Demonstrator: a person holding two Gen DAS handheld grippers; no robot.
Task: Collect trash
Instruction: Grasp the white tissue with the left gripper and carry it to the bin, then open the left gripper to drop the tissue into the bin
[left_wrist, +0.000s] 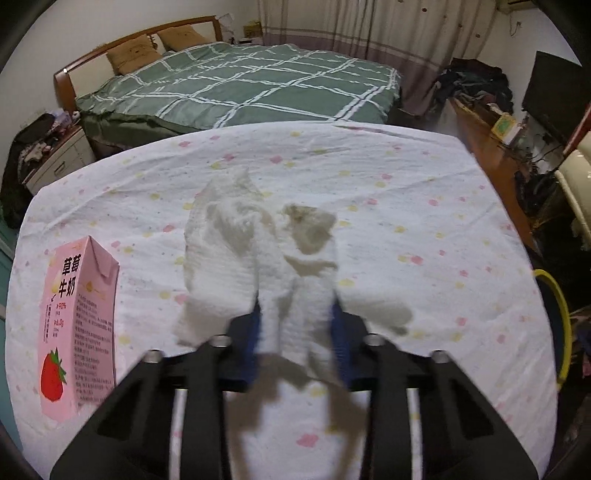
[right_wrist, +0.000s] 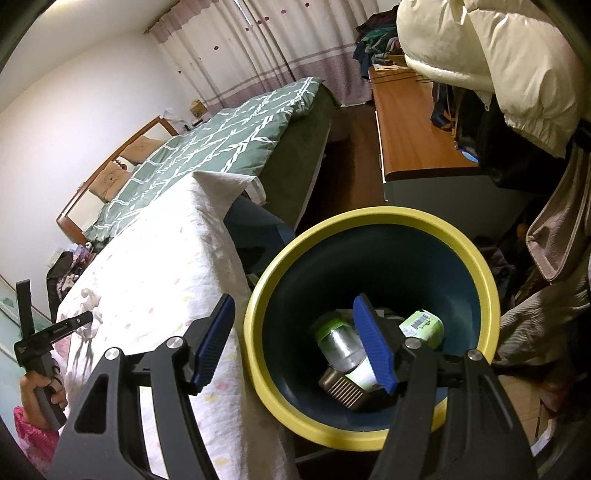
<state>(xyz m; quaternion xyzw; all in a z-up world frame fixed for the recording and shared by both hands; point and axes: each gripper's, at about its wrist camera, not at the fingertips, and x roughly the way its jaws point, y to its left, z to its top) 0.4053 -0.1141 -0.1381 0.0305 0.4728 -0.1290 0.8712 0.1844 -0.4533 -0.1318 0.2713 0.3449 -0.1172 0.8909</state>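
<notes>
The left wrist view sits close over the bench (left_wrist: 424, 229), looking down and forward across its cloth toward the far edge and the bed (left_wrist: 240, 88) beyond. The right wrist view hangs near the bench's right edge above the bin (right_wrist: 369, 435), facing steeply down. The 2 views share the bench, bed and bin rim.

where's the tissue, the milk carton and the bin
crumpled tissue (left_wrist: 258, 258), left wrist view, on its white middle
strawberry milk carton (left_wrist: 79, 325), left wrist view, on its front face
trash bin (right_wrist: 369, 221), right wrist view, on its yellow rim
</notes>
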